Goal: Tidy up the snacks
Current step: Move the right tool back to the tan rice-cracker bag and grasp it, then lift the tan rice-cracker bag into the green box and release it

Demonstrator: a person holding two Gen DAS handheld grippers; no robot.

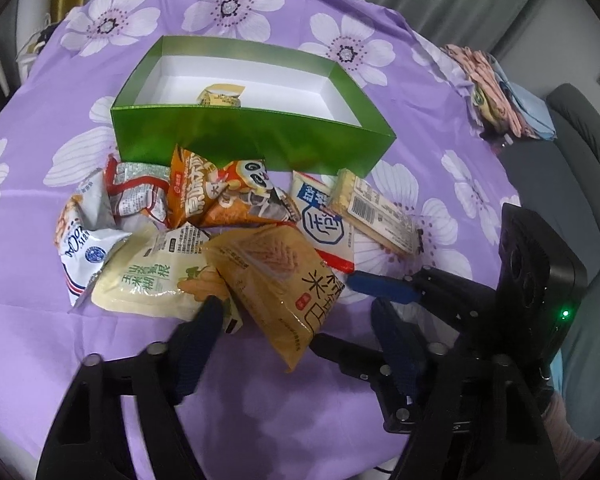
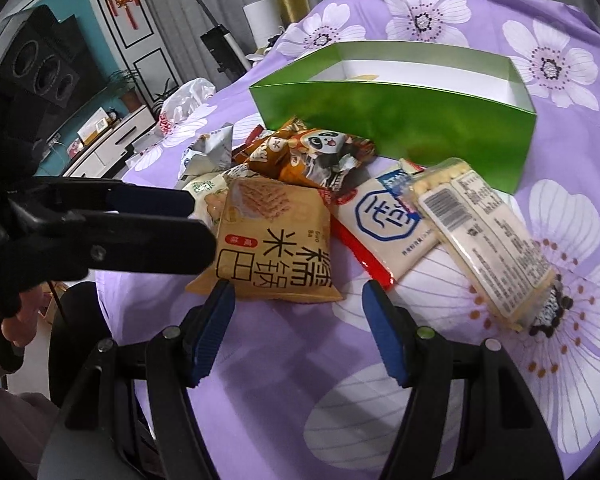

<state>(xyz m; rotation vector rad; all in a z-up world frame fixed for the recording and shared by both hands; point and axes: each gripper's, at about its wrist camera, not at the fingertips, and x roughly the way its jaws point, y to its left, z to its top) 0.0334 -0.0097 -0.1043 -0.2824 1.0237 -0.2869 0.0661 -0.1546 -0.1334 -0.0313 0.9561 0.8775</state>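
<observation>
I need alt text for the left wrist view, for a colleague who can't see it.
Open left tongs straddle a tan rice-cracker packet at the near edge of a snack pile on a purple floral cloth. Behind the pile sits a green box holding one small packet; the right tongs reach in from the right.

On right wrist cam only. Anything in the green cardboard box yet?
Observer: Yes. One small yellow-and-white snack packet lies on the white floor of the green cardboard box.
Operator: What's hidden left of the orange panda bag?
Observer: A crumpled red-and-white foil packet, with a white-and-blue packet beside it.
Operator: Left gripper holding anything?
Observer: No. Its fingers stand open astride the tan rice-cracker packet, not pinching it.
</observation>
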